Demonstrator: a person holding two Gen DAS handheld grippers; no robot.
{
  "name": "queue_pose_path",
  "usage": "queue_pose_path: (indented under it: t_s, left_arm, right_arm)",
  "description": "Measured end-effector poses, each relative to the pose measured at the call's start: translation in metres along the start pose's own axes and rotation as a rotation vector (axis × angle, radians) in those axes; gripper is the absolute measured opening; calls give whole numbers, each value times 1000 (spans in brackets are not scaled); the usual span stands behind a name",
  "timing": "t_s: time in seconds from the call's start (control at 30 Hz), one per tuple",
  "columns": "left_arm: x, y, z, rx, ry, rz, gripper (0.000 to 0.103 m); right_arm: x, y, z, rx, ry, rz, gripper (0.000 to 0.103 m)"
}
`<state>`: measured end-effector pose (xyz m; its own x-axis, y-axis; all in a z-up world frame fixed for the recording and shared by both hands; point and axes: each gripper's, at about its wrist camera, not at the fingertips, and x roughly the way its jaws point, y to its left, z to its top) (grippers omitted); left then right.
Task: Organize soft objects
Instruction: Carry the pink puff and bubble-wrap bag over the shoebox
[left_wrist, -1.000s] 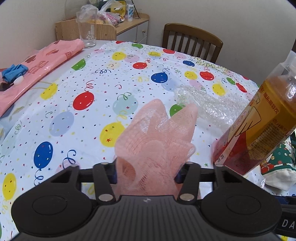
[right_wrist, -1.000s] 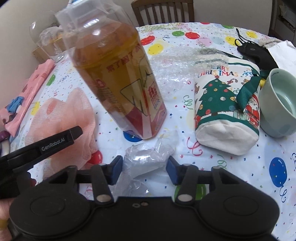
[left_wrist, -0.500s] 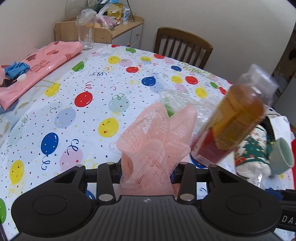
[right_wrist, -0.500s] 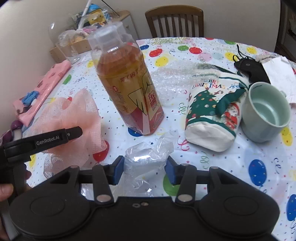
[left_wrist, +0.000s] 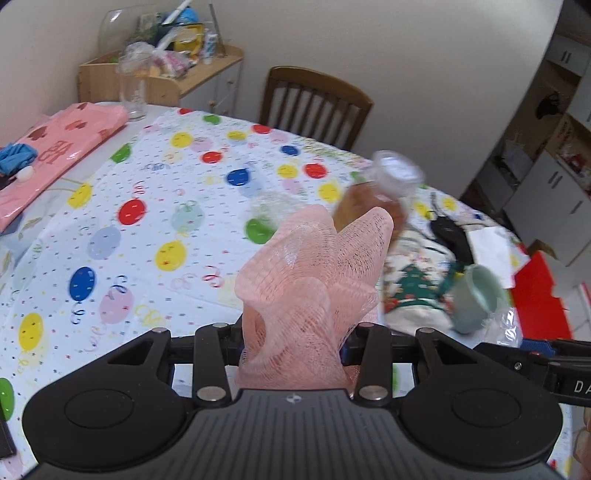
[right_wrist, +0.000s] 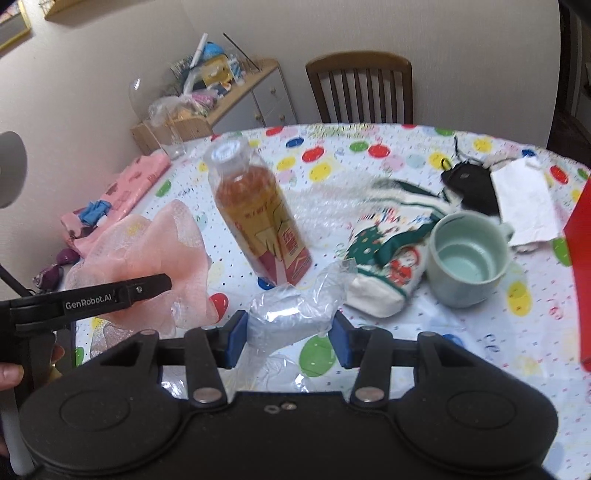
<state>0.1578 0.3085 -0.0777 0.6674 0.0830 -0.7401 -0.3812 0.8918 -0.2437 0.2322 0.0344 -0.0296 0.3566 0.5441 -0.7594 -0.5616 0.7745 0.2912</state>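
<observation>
My left gripper (left_wrist: 293, 341) is shut on a pink mesh bath sponge (left_wrist: 314, 280) and holds it up above the balloon-print tablecloth (left_wrist: 147, 221). The sponge also shows in the right wrist view (right_wrist: 155, 251), with the left gripper (right_wrist: 162, 284) across it. My right gripper (right_wrist: 288, 338) is shut on a crumpled clear plastic bag (right_wrist: 291, 317), lifted above the table. A Christmas-print fabric pouch (right_wrist: 384, 266) lies on the table beyond it. A sheet of bubble wrap (right_wrist: 325, 206) lies behind the bottle.
A tea bottle (right_wrist: 255, 214) stands mid-table. A pale green mug (right_wrist: 469, 258) sits beside the pouch. Black item (right_wrist: 469, 184), white paper (right_wrist: 524, 199), red box (right_wrist: 583, 258) at right. Pink bag (left_wrist: 55, 147) and glass (left_wrist: 133, 88) at far left. A chair (left_wrist: 314, 103) stands behind the table.
Both grippers have risen and pulled back from the table, each keeping its hold. The bottle and pouch look smaller and farther away.
</observation>
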Motion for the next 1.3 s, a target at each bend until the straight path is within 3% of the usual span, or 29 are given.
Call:
queue_pose_path:
  t_s: [0.53,0.9,1.3]
  left_arm:
    - [-25,-123,3,119,-22,-161,41]
    - [-12,-239,2,207,-10,-244,41]
    - [31,-361,0,317,25,-300,41]
  right_arm:
    - [-102,-77,6,-107,-90,-32,47]
    - [-153,-173,8,-84,-132,-87,47]
    - [-186,-291,10,-12,-169,-189,47]
